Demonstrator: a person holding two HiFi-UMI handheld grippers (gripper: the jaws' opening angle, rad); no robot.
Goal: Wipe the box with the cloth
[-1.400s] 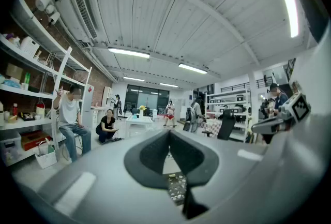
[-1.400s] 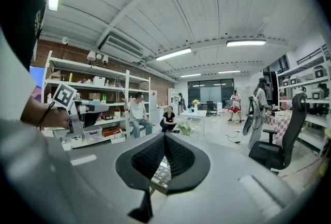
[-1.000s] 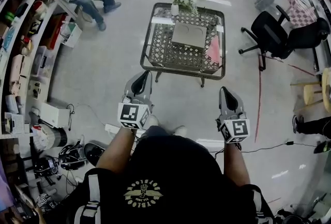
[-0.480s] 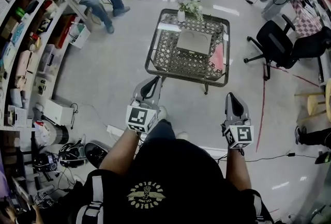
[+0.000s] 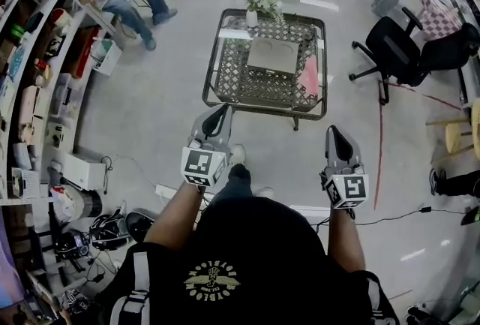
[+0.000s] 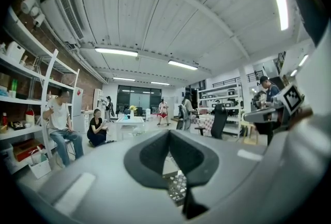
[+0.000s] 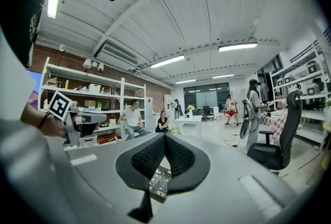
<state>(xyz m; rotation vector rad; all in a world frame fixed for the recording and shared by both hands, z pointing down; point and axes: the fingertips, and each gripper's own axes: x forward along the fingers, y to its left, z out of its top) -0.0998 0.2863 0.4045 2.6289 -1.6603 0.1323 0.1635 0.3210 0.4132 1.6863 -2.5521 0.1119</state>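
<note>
1. The wiping is not starting yet. The person is standing well apart from the see-through surface with a metal criss-cross frame [image 5: 259, 107], which is sitting in the upper middle of the head view.
2. The flat grey square box [image 5: 272, 55] is lying in the middle of that surface. The pink cloth [image 5: 309, 76] is lying just beside the box, toward the right edge of the surface.
3. The left tongs [image 5: 214, 121] are showing in the lower left of the middle. In the left gripper view the tips [image 6: 169, 135] are pressing together with nothing between them.
4. The right tongs [image 5: 335, 139] are showing in the lower right of the middle. In the right gripper view the tips [image 7: 165, 137] are pressing together too, with nothing between them.
5. I think the next move is going up close to the surface, opening one pair of tongs and picking up the cloth first. The cloth is lying flat, so pinching an edge or a fold is likely the easy way.
6. Counting:
   - one box
   - one cloth
   - one surface
   - two tongs
   - one white vase of flowers [image 5: 255, 10] on the far left corner of the surface
   - one black office chair [image 5: 397, 46] at the upper right
   - two people sitting at the upper left
</note>
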